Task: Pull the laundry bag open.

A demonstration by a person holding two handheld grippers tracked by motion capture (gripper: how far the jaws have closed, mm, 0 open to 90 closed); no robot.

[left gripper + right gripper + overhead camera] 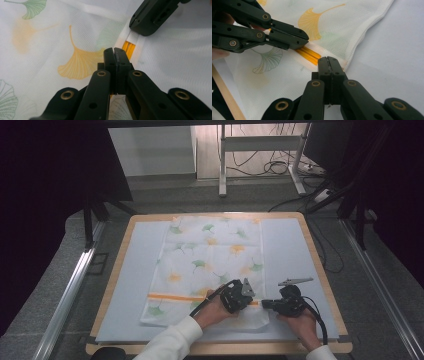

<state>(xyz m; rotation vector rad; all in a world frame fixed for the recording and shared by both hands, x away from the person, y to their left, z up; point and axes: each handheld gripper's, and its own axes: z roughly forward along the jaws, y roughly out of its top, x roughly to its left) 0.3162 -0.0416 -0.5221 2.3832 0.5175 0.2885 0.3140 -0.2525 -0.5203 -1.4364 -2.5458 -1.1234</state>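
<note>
I have both tools down at the near right corner of the cloth (pixel 207 265), close together by the orange stripe (pixel 308 55), probably to take hold of that edge. My left gripper (pixel 115 53) and right gripper (pixel 329 62) have their jaws pressed together; I cannot tell whether fabric is pinched. The cloth lies flat mid-table on a pale mat (pixel 127 285), white and thin, printed with green and yellow ginkgo leaves.

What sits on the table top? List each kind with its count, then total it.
Leaf-print cloth: 1
Pale blue mat: 1
Grippers: 2 (left gripper, right gripper)
Total: 4
</note>
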